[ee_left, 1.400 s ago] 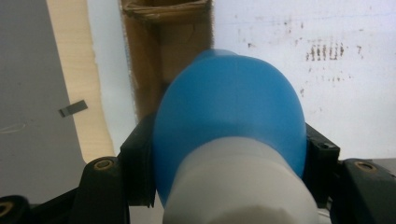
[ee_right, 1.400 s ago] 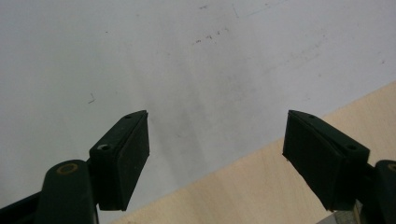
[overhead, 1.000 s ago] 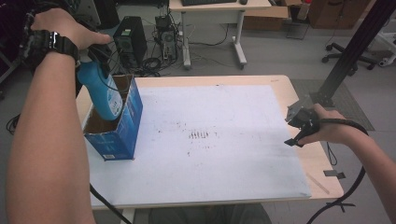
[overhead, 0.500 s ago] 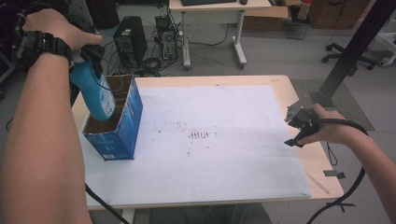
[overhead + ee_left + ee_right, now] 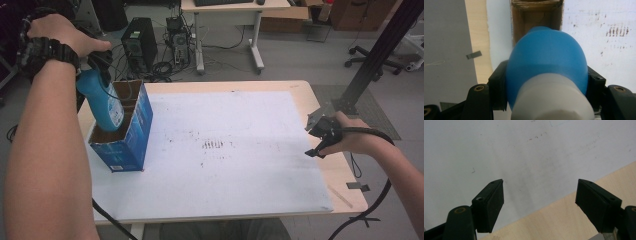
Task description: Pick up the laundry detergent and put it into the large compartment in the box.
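Above the blue box [image 5: 125,135] at the bench's left edge, your left gripper [image 5: 97,62] pinches the blue bottle [image 5: 100,102], tilted base-down over the compartment; right gripper [image 5: 540,205] rests spread.

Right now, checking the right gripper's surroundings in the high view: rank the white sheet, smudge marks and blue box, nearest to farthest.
From the right gripper:
1. White sheet, directly beside it.
2. Smudge marks, mid-sheet.
3. Blue box, at the far left edge.

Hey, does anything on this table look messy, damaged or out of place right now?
The white mat carries dark smudges near its middle. The blue box sits askew at the table's left edge.
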Motion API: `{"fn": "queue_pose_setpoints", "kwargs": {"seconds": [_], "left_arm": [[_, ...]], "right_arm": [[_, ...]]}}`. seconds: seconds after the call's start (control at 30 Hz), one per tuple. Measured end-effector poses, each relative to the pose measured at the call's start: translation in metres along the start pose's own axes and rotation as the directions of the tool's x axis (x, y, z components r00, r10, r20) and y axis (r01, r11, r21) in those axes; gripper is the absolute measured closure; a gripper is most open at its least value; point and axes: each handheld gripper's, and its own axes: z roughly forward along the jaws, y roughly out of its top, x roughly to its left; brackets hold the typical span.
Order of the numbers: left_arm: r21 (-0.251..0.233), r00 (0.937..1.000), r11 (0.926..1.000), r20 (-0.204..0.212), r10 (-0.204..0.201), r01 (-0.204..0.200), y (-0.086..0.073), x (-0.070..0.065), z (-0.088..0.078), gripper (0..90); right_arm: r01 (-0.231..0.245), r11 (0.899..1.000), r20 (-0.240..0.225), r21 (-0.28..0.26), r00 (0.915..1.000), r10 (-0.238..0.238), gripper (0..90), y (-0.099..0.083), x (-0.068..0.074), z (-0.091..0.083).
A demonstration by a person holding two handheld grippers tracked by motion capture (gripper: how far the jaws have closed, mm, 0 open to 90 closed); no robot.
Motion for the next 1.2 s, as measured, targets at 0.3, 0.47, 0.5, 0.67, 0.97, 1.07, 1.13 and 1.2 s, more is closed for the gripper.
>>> {"fn": "queue_pose_setpoints", "kwargs": {"seconds": [0.3,0.47,0.5,0.67,0.97,1.07,1.13,1.2], "left_arm": [[0.010,1.0000,0.9999,-0.004,0.002,-0.002,0.001,0.001,0.010,37.6],[0.016,1.0000,0.9999,-0.001,0.001,-0.001,0.002,0.001,0.016,37.6],[0.016,1.0000,0.9999,-0.001,0.001,-0.001,0.003,0.001,0.018,37.6],[0.022,1.0000,0.9998,-0.001,0.005,-0.005,0.004,0.001,0.025,37.5],[0.036,1.0000,0.9993,0.002,0.007,-0.007,0.008,0.001,0.042,37.5],[0.037,1.0000,0.9993,0.003,0.009,-0.009,0.009,0.001,0.045,37.6],[0.040,0.9999,0.9991,0.003,0.010,-0.010,0.009,0.001,0.049,37.6],[0.041,0.9999,0.9991,0.002,0.012,-0.012,0.010,0.001,0.051,37.6]], "right_arm": [[-0.001,1.000,0.000,0.002,1.0000,0.001,23.0,0.000,0.001,0.001],[0.003,1.000,0.000,0.004,1.0000,-0.003,22.9,0.001,0.002,0.001],[0.004,1.000,0.000,0.003,1.0000,-0.004,22.9,0.000,0.002,0.001],[0.004,1.000,0.001,0.004,1.0000,-0.004,23.0,0.000,0.002,0.001],[0.002,1.000,-0.005,0.004,1.0000,-0.001,22.9,0.000,0.002,0.004],[0.001,1.000,-0.006,0.006,1.0000,-0.001,22.9,-0.001,0.002,0.004],[0.002,1.000,-0.006,0.006,1.0000,-0.002,23.0,-0.001,0.002,0.005],[0.003,1.000,-0.007,0.006,1.0000,-0.003,22.9,-0.001,0.002,0.005]]}}
